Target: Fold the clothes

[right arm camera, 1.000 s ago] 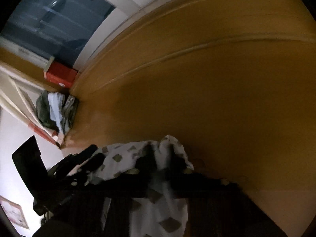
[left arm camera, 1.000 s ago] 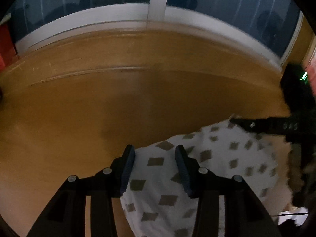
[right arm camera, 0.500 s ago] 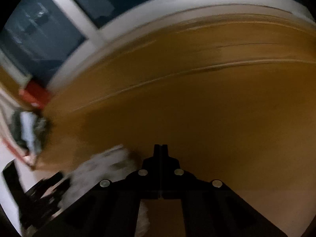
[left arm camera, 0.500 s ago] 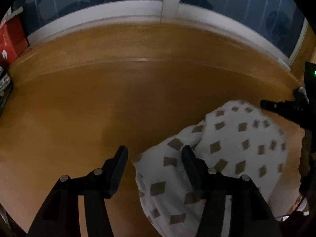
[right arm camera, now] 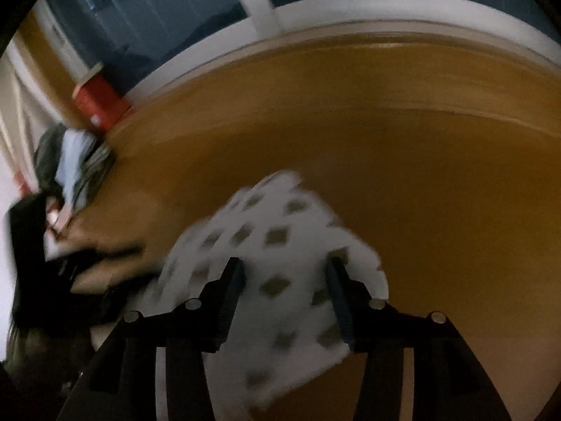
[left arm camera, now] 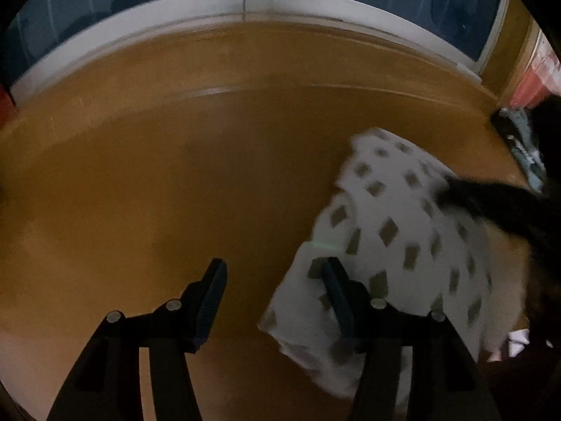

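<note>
Now both grippers have let go: the left gripper (left arm camera: 273, 280), which a second ago was pinching the white garment with dark square spots (left arm camera: 396, 242), has its fingers spread wide and has slid off to the garment's left, so only its right finger overlaps the cloth's edge. The right gripper (right arm camera: 285, 275), shut tight half a second back, hangs with its fingers apart directly over the garment, nothing pinched between them. The garment itself lies bunched into a compact folded bundle on the wooden counter (left arm camera: 175, 175), well short of the white window frame (left arm camera: 245, 3) beyond. To my eye that fold is finished and the piece has been set down. A heap of other clothes (right arm camera: 73, 168) waits far to the garment's left, beside a red box (right arm camera: 100, 105).
</note>
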`<state>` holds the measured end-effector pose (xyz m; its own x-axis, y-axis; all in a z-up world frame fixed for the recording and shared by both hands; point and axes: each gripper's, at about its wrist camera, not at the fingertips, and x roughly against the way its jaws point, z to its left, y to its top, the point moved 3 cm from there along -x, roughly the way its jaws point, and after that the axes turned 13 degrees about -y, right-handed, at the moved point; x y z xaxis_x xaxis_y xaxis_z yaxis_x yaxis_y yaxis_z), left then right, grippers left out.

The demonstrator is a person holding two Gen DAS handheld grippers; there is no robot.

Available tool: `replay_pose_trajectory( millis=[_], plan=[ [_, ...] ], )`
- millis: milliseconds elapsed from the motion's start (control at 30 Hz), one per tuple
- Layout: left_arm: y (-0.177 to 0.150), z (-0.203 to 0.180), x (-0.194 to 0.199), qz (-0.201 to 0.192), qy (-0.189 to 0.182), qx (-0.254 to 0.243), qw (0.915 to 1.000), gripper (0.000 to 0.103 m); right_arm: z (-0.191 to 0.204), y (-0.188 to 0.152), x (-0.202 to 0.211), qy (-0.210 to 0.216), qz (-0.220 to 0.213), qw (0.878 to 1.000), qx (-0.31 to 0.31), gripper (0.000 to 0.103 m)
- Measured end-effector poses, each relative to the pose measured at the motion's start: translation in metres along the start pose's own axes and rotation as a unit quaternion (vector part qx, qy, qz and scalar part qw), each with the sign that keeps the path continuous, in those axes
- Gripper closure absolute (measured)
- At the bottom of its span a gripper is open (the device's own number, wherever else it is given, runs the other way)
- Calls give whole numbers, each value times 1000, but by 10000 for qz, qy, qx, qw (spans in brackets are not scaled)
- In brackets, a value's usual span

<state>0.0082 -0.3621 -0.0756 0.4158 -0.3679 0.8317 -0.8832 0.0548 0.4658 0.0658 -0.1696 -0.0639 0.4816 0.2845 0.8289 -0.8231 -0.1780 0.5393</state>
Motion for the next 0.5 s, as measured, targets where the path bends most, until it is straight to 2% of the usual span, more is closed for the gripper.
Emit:
replay_pose_trajectory(
  millis=[133, 200, 267, 400, 500],
  plan=[
    [-20, -16, 3, 240, -563, 2, 9981, 49, 23, 22, -10, -404, -390, 9960, 696, 50],
    [-27, -24, 7, 341, -813, -73, 9961, 49, 24, 23, 5, -663, -543, 9928, 836, 51],
    [-23, -27, 17, 276, -913, -241, 9951, 49, 24, 20, 25, -892, -773, 9888, 916, 51],
    [8, -23, 29, 73, -800, -891, 9928, 49, 28, -23, 74, -491, -684, 9932, 807, 50],
    [49, -25, 8, 262, -857, -1463, 9852, 49, 58, -56, 87, -93, -527, 9923, 1116, 50]
  ],
)
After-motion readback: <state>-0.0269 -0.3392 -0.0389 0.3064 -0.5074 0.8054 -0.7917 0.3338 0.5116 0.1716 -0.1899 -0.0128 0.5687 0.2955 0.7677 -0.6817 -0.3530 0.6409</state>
